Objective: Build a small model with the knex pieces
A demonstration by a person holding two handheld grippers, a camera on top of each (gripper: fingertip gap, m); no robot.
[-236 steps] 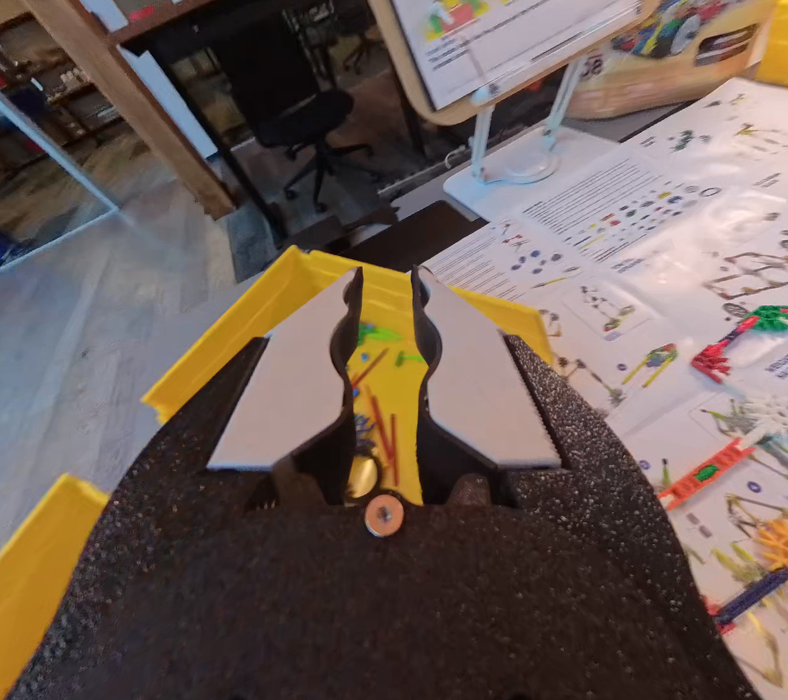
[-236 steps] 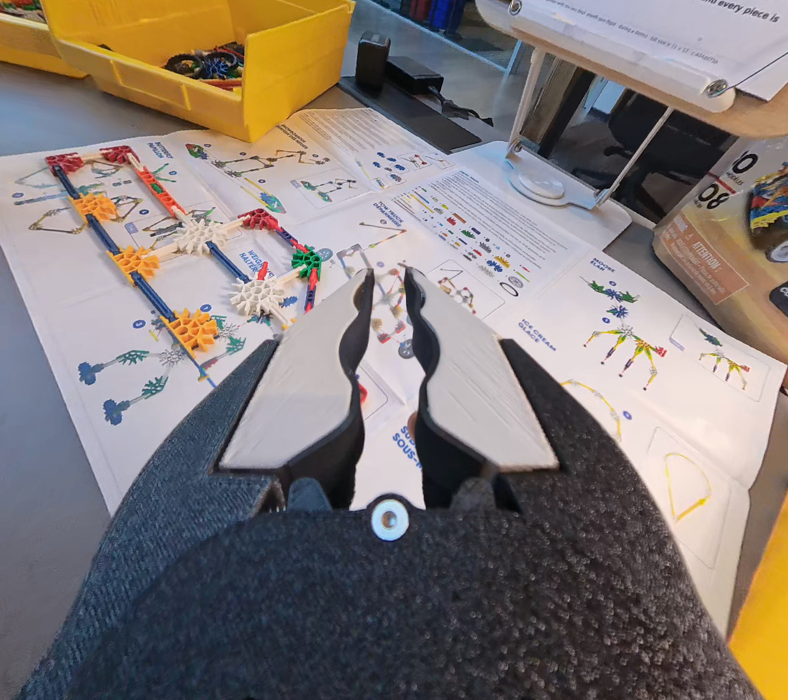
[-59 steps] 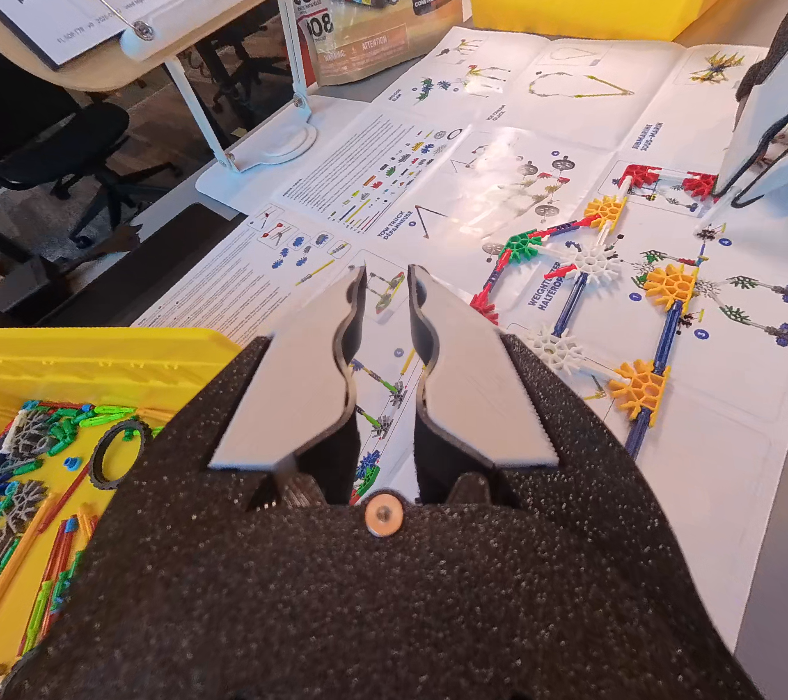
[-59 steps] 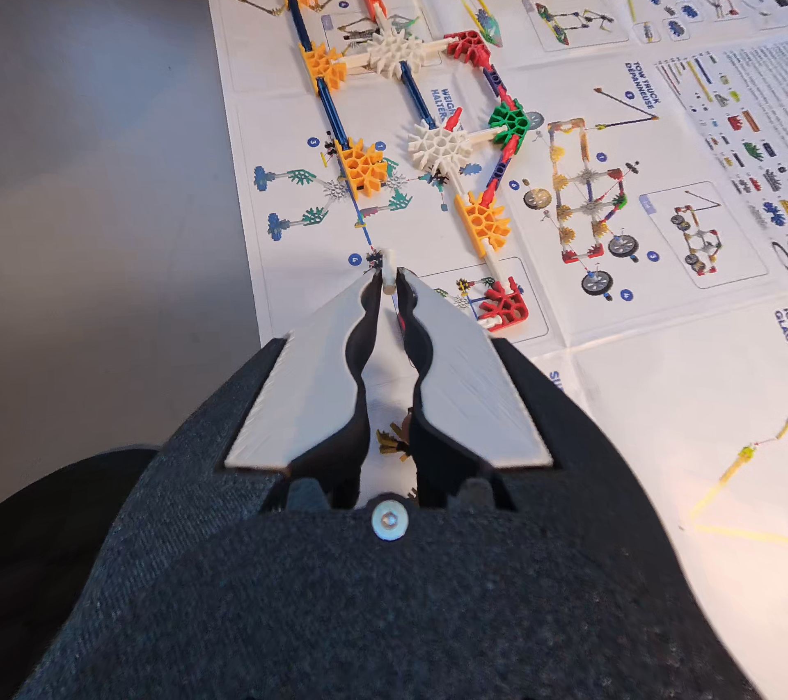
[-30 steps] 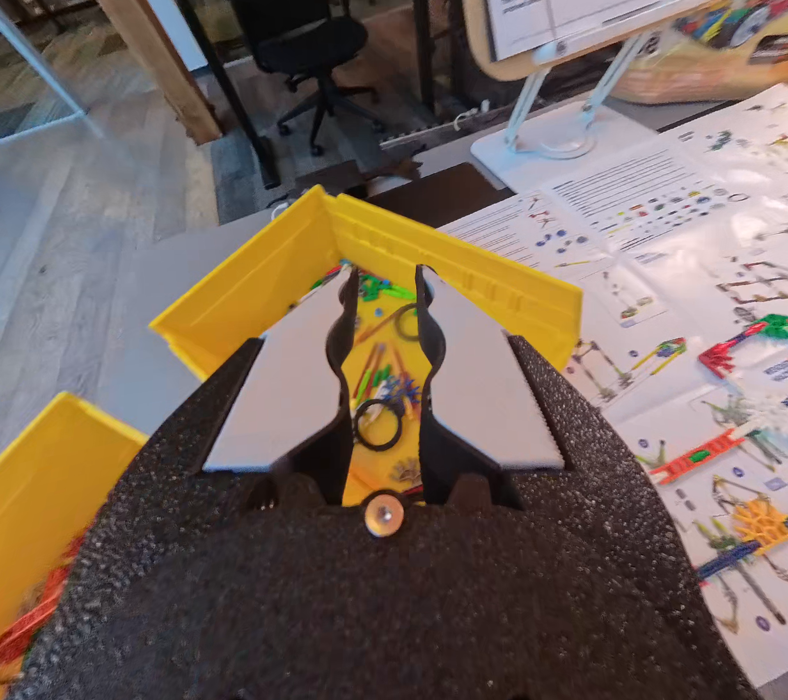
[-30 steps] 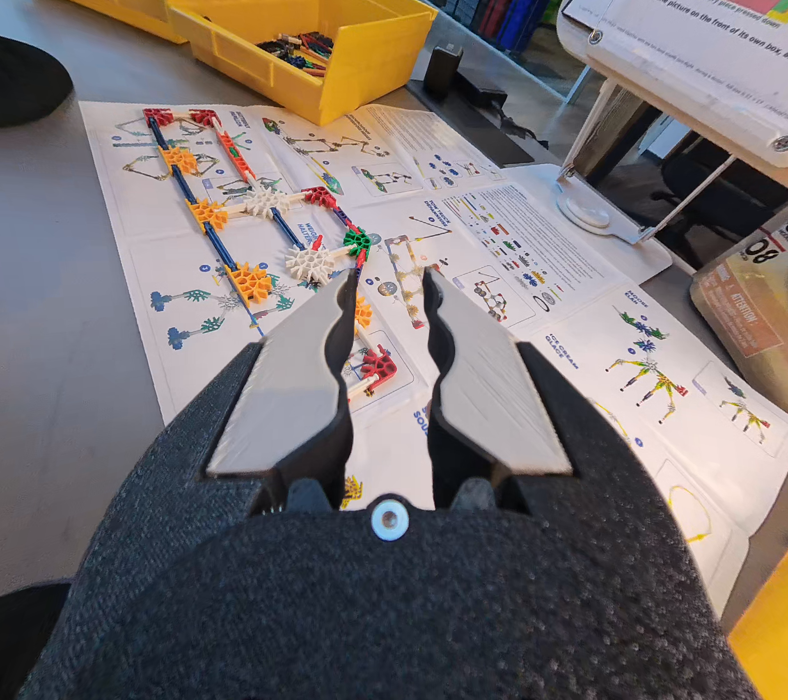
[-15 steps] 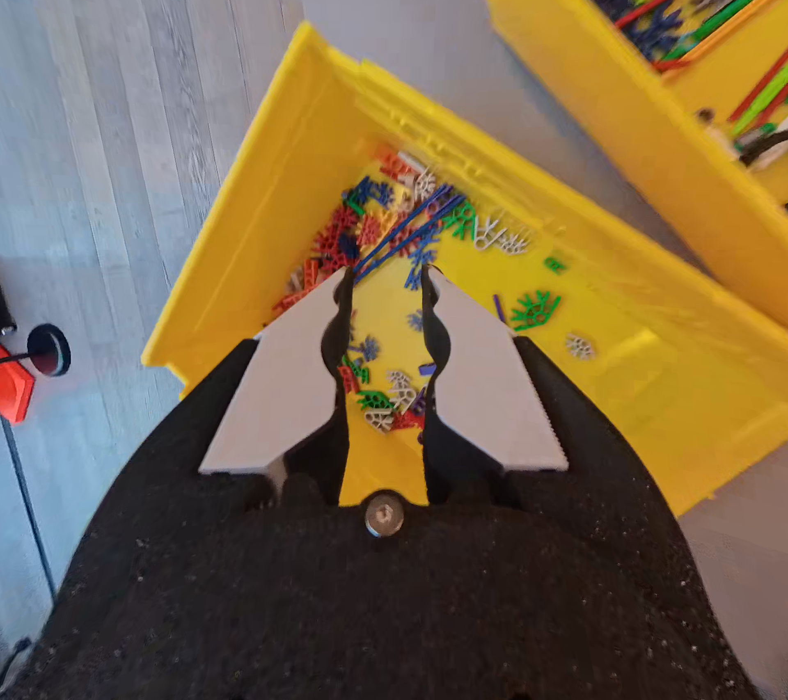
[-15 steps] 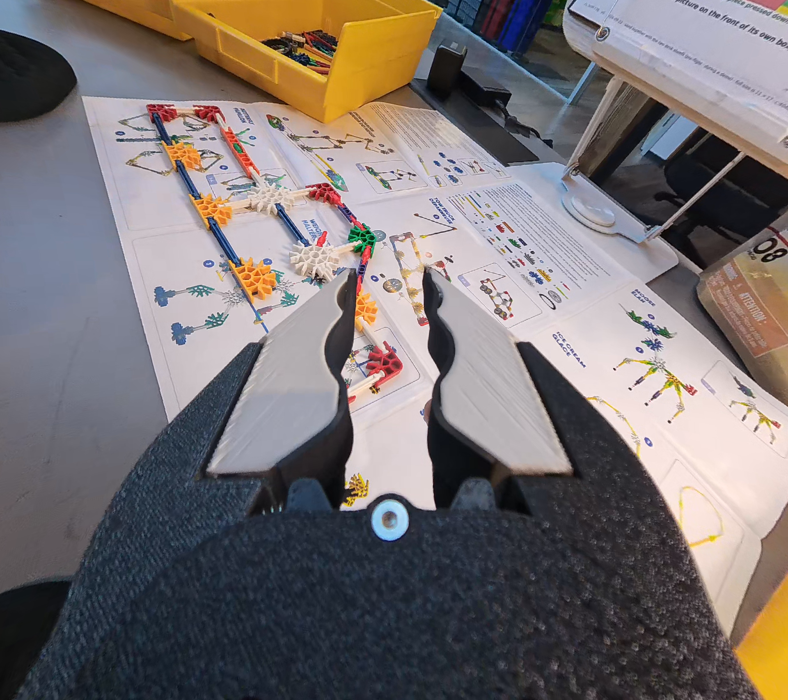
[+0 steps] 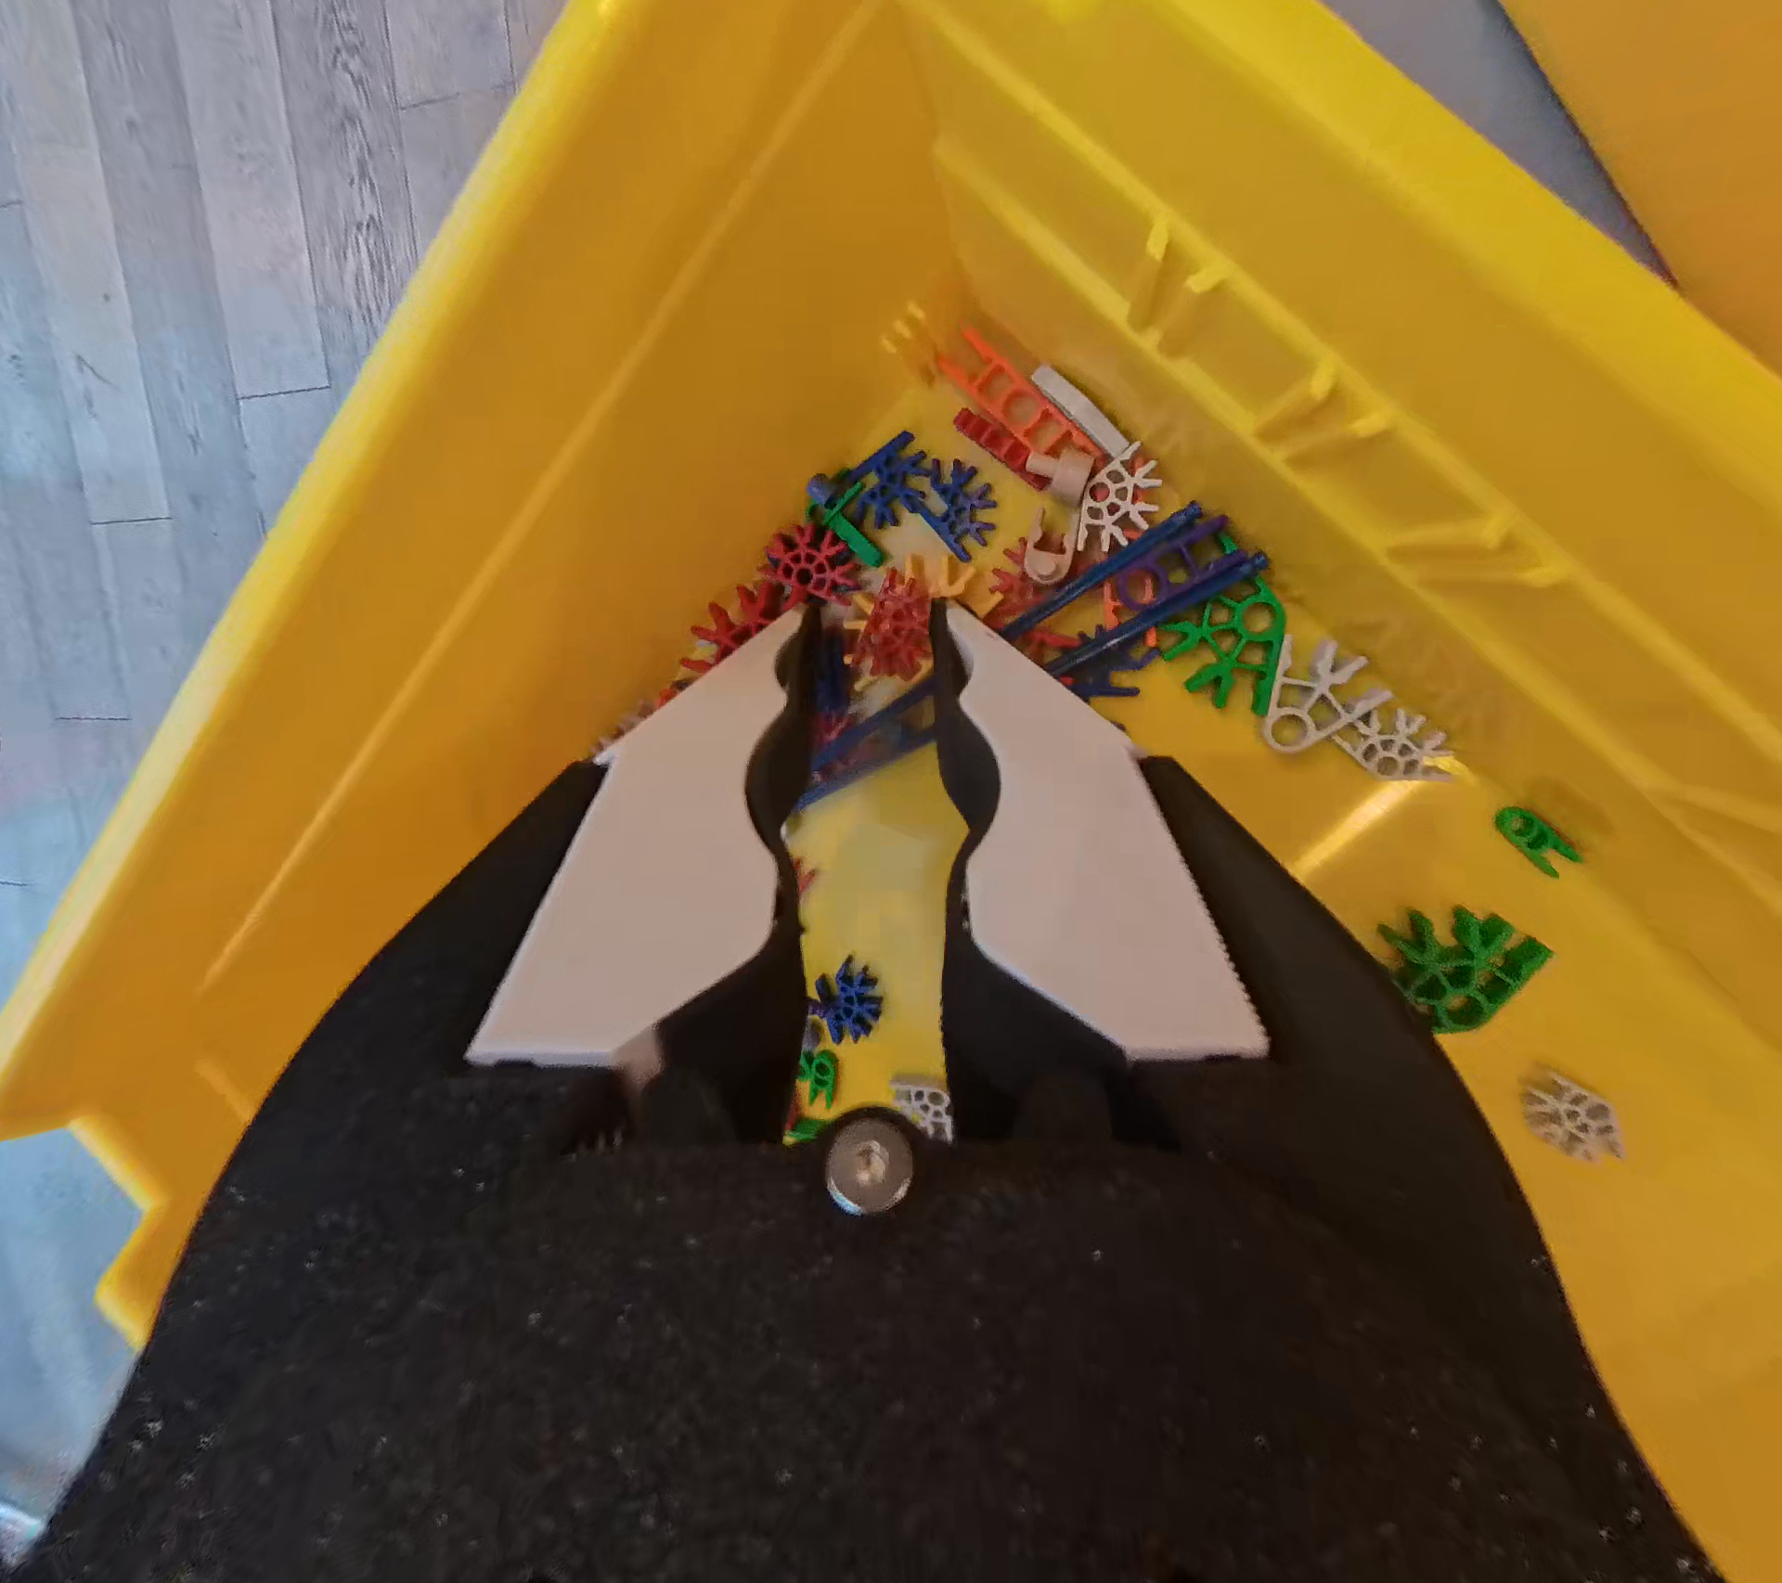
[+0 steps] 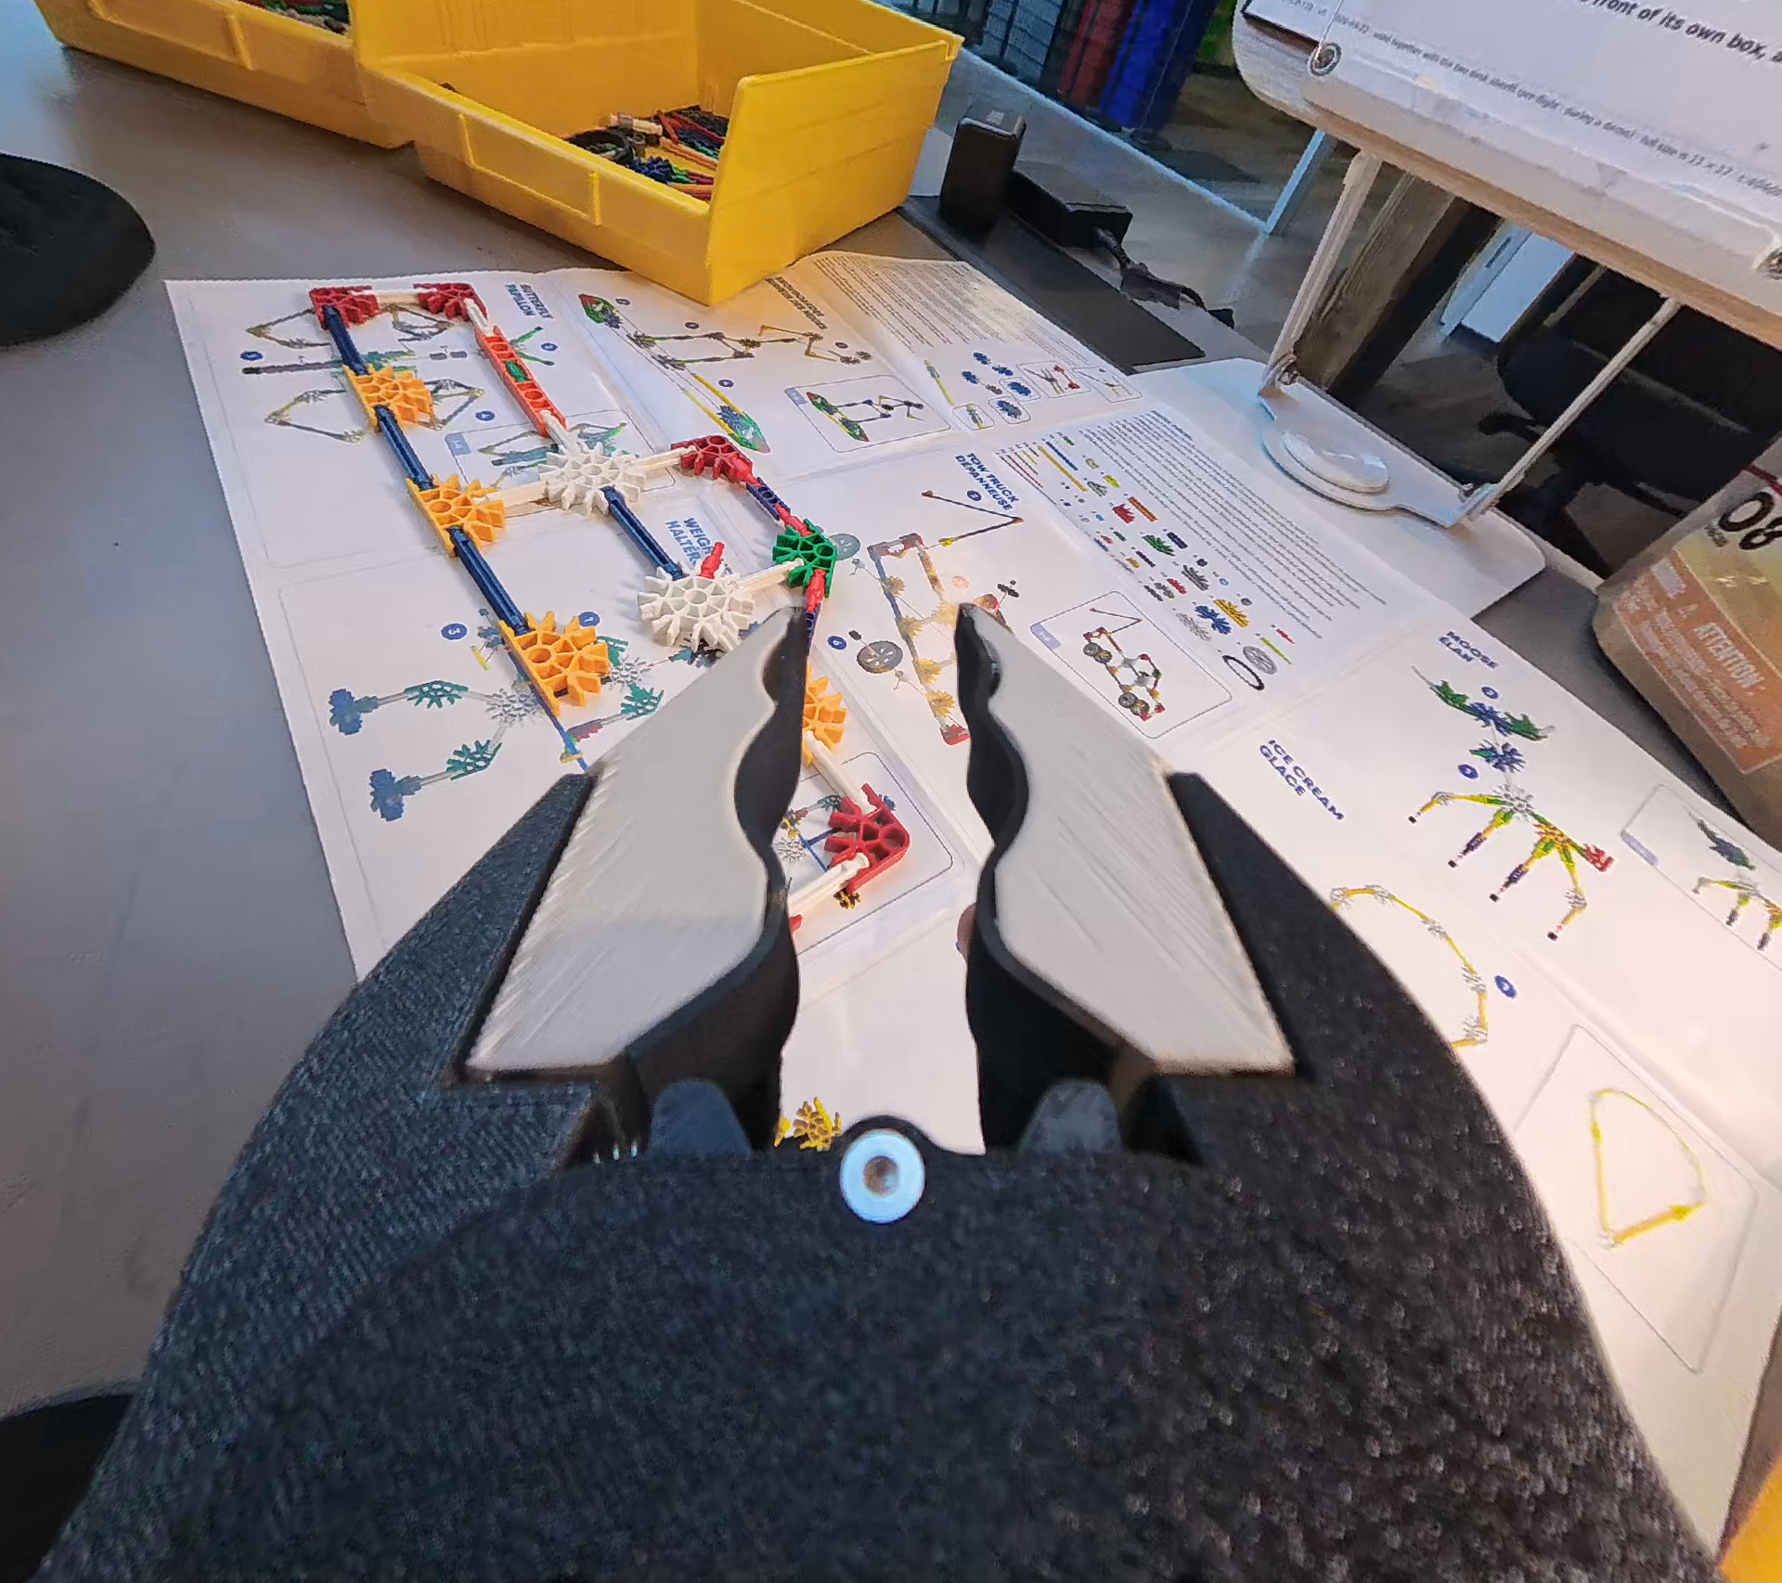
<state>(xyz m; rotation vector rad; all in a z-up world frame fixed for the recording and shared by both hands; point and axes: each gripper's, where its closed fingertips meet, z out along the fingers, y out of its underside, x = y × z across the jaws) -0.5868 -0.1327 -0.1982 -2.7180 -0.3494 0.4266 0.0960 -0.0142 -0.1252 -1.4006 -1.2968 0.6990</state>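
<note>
Reaching into a yellow bin point(image 9: 675, 399), the left tool point(image 9: 873, 621) has its jaws a little apart, and we see a dark red snowflake-shaped connector point(image 9: 892, 632) lying between the tips; whether the tips actually press on it we cannot tell. This piece sits in the far corner of the bin atop a heap of small plastic parts: blue connectors point(image 9: 916, 491), an orange ladder-like strip point(image 9: 1012, 404), thin blue rods point(image 9: 1128, 573), a green fan-shaped connector point(image 9: 1225, 640) and grey ones point(image 9: 1350, 722) to the right. We judge such connectors to be light, stiff and slick, thin across the face, so a hold across two opposite rim teeth should seat best; the rods threaded under the heap may lift along with it. Room is tight: two bin walls converge just beyond the tips, leaving the open way upward and toward the near side, where the bin floor is mostly bare save for another green piece point(image 9: 1461, 968). The right tool point(image 10: 877, 630) hangs with jaws apart and nothing between them, above a printed instruction sheet point(image 10: 1205, 765) spread on the grey bench point(image 10: 145, 765). A flat rod-and-connector frame point(image 10: 579, 476) lies on the sheet, its near end under the left fingertip. Two more yellow bins point(image 10: 771, 187) stand far left, a white document stand point(image 10: 1350, 467) far right.
</note>
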